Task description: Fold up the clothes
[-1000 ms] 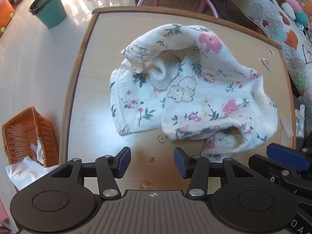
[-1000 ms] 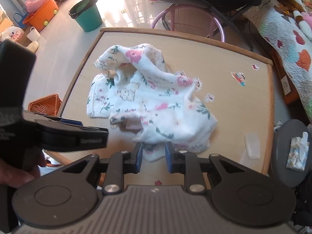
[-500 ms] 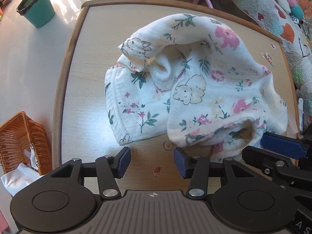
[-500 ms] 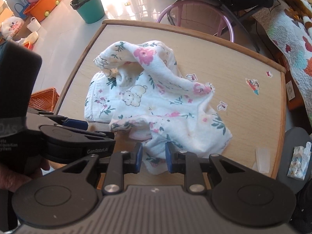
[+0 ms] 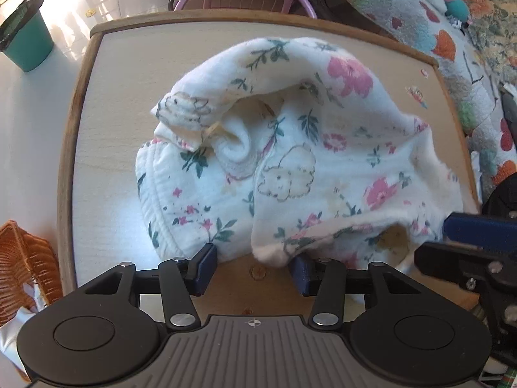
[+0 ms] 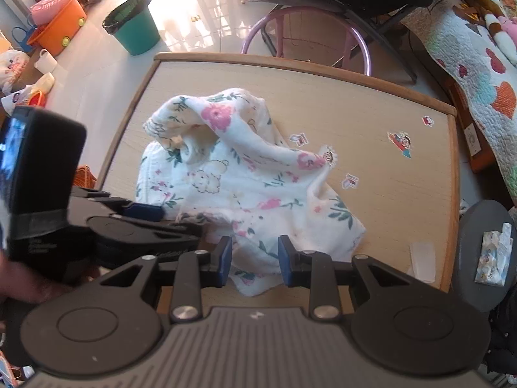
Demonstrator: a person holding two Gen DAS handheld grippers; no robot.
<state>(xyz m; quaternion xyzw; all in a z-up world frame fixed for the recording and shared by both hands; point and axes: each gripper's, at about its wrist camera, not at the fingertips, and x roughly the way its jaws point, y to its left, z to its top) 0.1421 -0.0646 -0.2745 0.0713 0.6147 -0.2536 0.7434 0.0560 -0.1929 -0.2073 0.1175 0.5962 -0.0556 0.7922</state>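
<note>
Reaching steeply down at the near edge of the crumpled flowered garment [image 5: 290, 161] lying on the table [image 6: 387, 113], the left gripper [image 5: 252, 263] is narrowing yet gaping, while the right gripper [image 6: 255, 258] is widening around a hem, seemingly no longer pinching, likely regripping for spreading.

The garment [image 5: 290, 148] lies crumpled on the surface [image 5: 110, 103] just ahead of both my tongs, its near edge between the fingers of my right tongs [image 6: 255, 262]. My left tongs [image 5: 252, 265] sit beside them. Beyond the surface stands a chair [image 6: 307, 29]; a bin [image 6: 135, 29] stands far left on the floor.
</note>
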